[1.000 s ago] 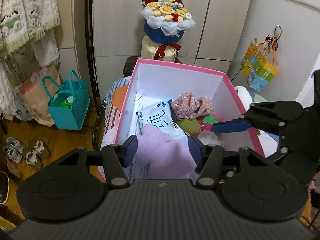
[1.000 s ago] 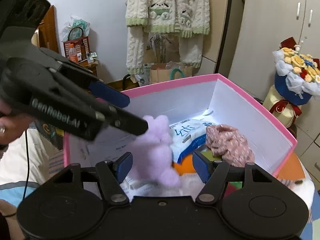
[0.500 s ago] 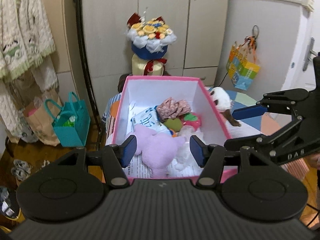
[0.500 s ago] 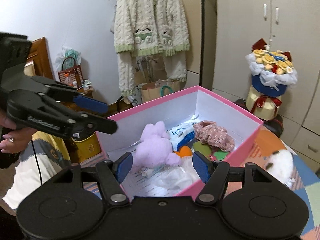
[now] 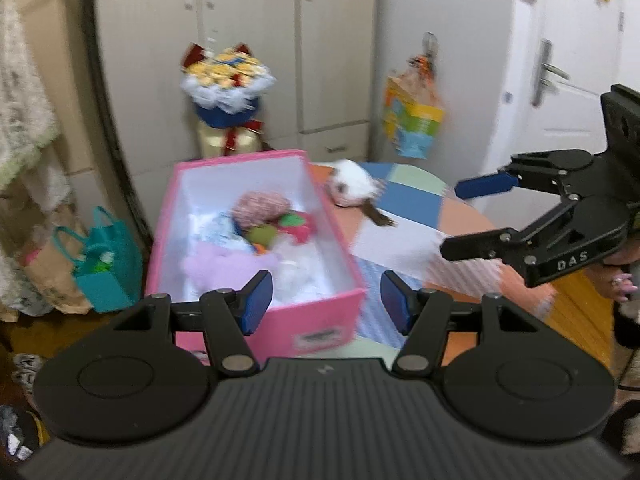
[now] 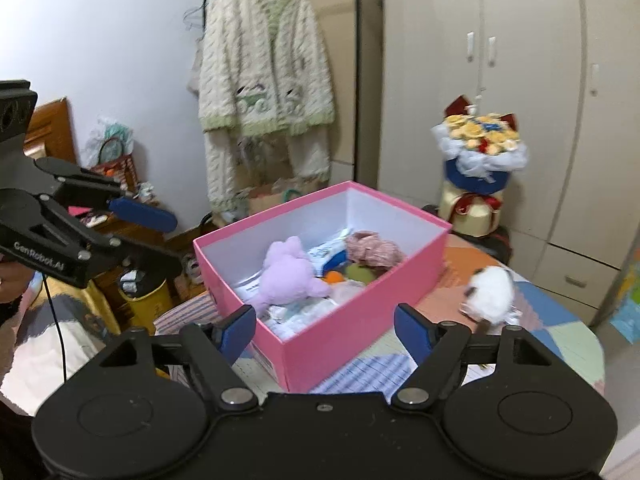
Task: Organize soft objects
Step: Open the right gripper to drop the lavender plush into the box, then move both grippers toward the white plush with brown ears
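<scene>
Nearby, a white plush (image 6: 491, 294) lies on the patchwork table (image 6: 560, 320) beside the pink box (image 6: 360, 312).

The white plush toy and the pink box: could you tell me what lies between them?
Only bare patchwork tablecloth separates the white plush toy from the pink box, per the right wrist view.

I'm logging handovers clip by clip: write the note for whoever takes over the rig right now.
Left gripper: open, empty, held back from the pink box.
Right gripper: open, empty, also clear of the box.
In the box: purple plush, floral cloth, tissue pack, other small soft items.
Left: white plush lies on the patchwork table beside the box; it probably goes in next.
</scene>
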Available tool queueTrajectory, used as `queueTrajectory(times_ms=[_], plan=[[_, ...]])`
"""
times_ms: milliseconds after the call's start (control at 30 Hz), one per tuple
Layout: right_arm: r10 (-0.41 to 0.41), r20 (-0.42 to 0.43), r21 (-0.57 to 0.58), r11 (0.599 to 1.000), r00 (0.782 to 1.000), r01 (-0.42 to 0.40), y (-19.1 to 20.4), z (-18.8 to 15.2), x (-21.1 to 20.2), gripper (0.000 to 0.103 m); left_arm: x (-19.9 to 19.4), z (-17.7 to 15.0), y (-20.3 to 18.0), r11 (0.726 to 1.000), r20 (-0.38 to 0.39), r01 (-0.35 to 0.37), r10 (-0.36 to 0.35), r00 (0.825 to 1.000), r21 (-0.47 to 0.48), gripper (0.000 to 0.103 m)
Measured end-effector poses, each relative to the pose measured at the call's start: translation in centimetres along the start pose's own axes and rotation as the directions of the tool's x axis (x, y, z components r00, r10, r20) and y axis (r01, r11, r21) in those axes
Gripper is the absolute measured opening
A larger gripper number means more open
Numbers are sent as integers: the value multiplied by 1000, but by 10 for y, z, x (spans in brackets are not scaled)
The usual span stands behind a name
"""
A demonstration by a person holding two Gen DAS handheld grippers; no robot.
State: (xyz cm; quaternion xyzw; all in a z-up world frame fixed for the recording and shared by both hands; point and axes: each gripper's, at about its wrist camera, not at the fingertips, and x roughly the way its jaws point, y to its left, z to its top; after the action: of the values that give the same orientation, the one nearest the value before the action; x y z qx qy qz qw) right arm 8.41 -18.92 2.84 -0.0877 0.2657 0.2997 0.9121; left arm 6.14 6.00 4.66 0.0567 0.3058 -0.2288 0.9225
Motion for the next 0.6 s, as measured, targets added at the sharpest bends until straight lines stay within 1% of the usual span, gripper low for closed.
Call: queueTrajectory(times_ms=[67, 200, 267, 367, 533, 600], plan=[[-20, 3, 14, 1000, 1000, 20, -7, -9, -13, 84, 2, 2, -10, 999, -21, 42, -42, 999, 0, 59], [-61, -8, 34, 998, 998, 61, -23, -22, -31, 86, 12, 6, -34, 996, -43, 92, -91, 995, 17, 59], [-74, -7, 42, 996, 997, 74, -32, -29, -36, 87, 22, 9, -44, 993, -57, 118, -116, 992, 18, 59], [-79, -1, 50, 996, 997, 79, -47, -38, -40, 88, 41, 15, -60, 989, -72, 144, -143, 987, 14, 62], [-91, 15, 23, 996, 996, 91, -71, -45, -36, 88, 70, 30, -72, 984, -35, 173, -175, 984, -42, 64], [-89, 30, 19, 996, 996, 88, -82, -46, -33, 88, 83, 37, -76, 984, -12, 164, -166, 986, -61, 64]])
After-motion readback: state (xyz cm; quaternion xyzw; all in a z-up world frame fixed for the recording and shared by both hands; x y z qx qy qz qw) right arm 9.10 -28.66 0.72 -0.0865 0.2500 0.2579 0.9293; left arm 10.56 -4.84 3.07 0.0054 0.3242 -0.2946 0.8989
